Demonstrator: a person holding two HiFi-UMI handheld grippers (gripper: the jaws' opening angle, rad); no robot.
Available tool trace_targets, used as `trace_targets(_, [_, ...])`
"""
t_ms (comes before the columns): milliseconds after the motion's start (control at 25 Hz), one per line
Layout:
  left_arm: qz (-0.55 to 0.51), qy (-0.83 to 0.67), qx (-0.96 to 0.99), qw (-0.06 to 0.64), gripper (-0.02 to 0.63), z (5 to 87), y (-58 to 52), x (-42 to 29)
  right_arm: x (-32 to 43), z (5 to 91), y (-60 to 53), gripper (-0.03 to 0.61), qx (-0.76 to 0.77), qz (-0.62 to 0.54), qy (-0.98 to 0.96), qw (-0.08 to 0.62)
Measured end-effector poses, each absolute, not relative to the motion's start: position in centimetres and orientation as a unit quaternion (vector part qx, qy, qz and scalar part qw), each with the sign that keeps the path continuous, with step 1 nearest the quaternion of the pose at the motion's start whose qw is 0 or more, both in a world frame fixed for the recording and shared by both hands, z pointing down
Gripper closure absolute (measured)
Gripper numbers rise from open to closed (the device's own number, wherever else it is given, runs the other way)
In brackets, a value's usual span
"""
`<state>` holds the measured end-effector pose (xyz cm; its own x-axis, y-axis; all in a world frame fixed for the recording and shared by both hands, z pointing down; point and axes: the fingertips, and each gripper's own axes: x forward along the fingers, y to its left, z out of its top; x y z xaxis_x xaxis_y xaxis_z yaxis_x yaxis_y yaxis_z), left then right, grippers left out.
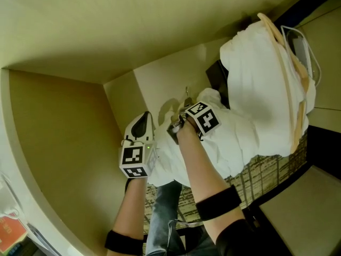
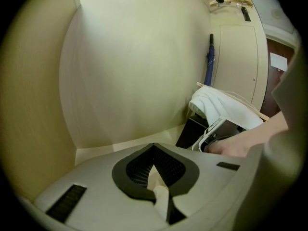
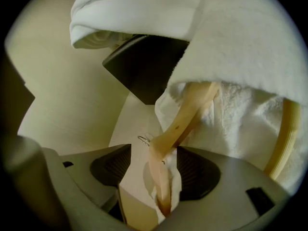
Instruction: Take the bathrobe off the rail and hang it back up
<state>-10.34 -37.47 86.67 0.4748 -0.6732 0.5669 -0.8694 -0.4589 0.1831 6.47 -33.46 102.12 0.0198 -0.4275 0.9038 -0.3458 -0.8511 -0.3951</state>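
Right gripper view: the right tongs (image 3: 154,165) stand wide open and point steeply down. One arm of the wooden hanger (image 3: 185,119) runs between the jaws. Neither pad is seen pressing on it, so it is recorded as straddled, not gripped. The hanger's metal hook (image 3: 143,139) shows at the neck of the hanger, between the jaw tips, and catches on nothing. The left tongs (image 2: 154,158) are closed and empty, held low near the right ones, with only the cupboard wall ahead of them. The bathrobe (image 3: 240,47) is draped on the hanger and lies bunched low in the cupboard, partly over a dark box (image 3: 144,66); it hangs from nothing. No rail can be made out in any view. Judgement on progress: the first half of the task, taking the bathrobe off the rail, appears done. The second half, hanging it back up, is not done. With the right tongs open about the hanger, the work stands either at the set-down or at the start of the pick-up; which of the two cannot be told. What is left, by my reckoning: close on the hanger near its hook, lift, seat the hook over the rail, let go. Count: tongs, two; bathrobe, one; wooden hanger carrying it, one; hook, one; dark box, one; blue umbrella (image 2: 209,61) against the back wall, one. Further hangers show at the top edge of the left gripper view, number not determinable.
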Motion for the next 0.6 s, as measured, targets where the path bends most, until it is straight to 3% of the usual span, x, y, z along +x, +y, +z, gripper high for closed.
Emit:
trace_targets(200, [0.213, -0.466, 0.827, 0.232, 0.614, 87.2, -37.5, -10.5, 6.8, 103.6, -33.6, 0.247, -0.715, -0.646, 0.267, 0.015])
trace_targets(400, [0.214, -0.467, 0.825, 0.237, 0.614, 88.2, -37.4, -10.9, 7.3, 104.4, -33.6, 0.379, -0.713, -0.645, 0.275, 0.009])
trace_targets(600, [0.216, -0.465, 0.824, 0.242, 0.614, 88.6, -36.9, -10.7, 7.1, 104.1, -34.0, 0.399, -0.703, -0.645, 0.299, 0.032])
